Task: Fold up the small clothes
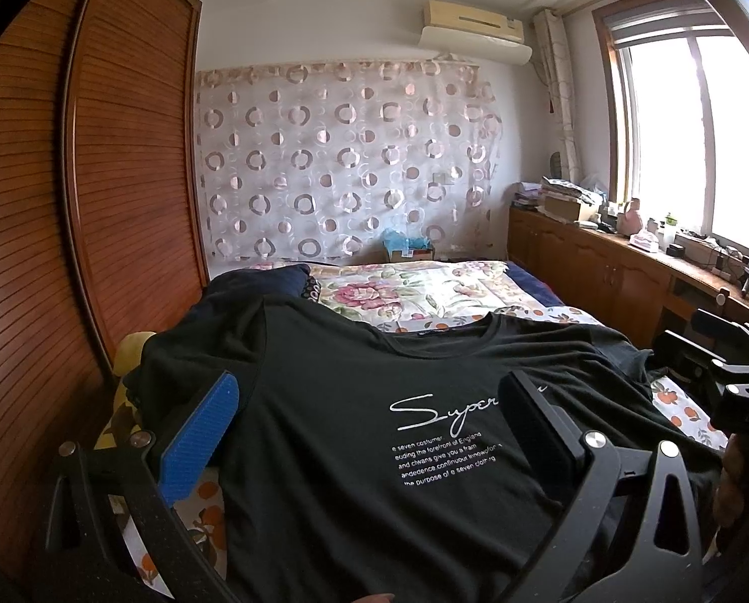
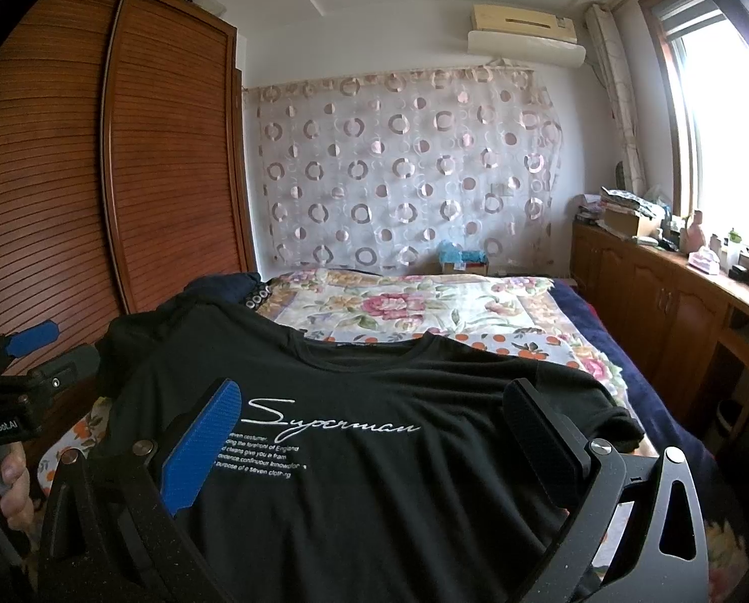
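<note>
A black T-shirt [image 1: 374, 432] lay spread face up on the bed [image 1: 455, 286], its white "Superman" script and a block of small printed lines showing across the chest, its round neckline pointing toward the far wall. The bed carried a floral quilt [image 2: 425, 301] beyond the shirt and an orange-patterned sheet [image 1: 681, 407] showing at the shirt's edges. A dark blue garment [image 1: 259, 281] lay bunched just past the shirt's left shoulder.

The left claw [image 1: 369, 427] was spread wide above the shirt's chest, with its blue ribbed finger [image 1: 198, 437] over the shirt's left side and its black finger [image 1: 540, 422] covering the end of the script; nothing sat between them. The right claw [image 2: 374, 432] was likewise spread wide and empty, framing the print from the other side, its blue finger [image 2: 198, 447] beside the start of the script. Whether either claw touched the cloth could not be told.

In the right wrist view, a hand [image 2: 7, 482] gripped the handle of the left device at the left edge. A slatted wooden wardrobe [image 1: 98, 176] stood left of the bed, a circle-patterned curtain [image 2: 404, 171] hung on the far wall under an air conditioner [image 2: 525, 30], and a cluttered wooden worktop [image 1: 641, 256] ran below the window [image 1: 701, 135].
</note>
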### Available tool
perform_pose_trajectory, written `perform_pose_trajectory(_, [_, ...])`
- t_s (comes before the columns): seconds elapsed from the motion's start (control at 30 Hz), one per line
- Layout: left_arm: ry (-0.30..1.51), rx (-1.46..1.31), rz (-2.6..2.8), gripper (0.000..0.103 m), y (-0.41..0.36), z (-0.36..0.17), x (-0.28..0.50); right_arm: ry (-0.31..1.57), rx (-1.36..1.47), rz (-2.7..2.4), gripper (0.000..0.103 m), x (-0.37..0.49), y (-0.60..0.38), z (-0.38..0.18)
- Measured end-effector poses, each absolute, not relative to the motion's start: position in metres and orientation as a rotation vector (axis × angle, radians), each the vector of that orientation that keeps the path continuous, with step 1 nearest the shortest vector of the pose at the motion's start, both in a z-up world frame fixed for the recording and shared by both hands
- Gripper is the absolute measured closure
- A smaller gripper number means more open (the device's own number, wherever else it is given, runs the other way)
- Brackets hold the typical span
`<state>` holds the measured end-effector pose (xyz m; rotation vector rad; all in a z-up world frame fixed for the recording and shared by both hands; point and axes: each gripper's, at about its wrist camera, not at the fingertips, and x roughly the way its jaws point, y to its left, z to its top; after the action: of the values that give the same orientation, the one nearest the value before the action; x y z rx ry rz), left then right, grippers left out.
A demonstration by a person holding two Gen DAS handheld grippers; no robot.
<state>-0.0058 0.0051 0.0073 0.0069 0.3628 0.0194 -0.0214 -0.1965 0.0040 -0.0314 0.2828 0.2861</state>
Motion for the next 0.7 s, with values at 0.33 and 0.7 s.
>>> perform_pose_trajectory(0.33, [0.364, 0.005, 0.018, 0.000, 0.0052, 0.0084, -0.0054, 0.280, -0.031, 0.289, 0.000, -0.0203, -0.1964, 0.0046])
perform_pose_trajectory(0.7, [0.362, 0.007, 0.020, 0.000, 0.0050, 0.0088, -0.0059, 0.277, -0.029, 0.287, 0.000, -0.0194, -0.1967, 0.0046])
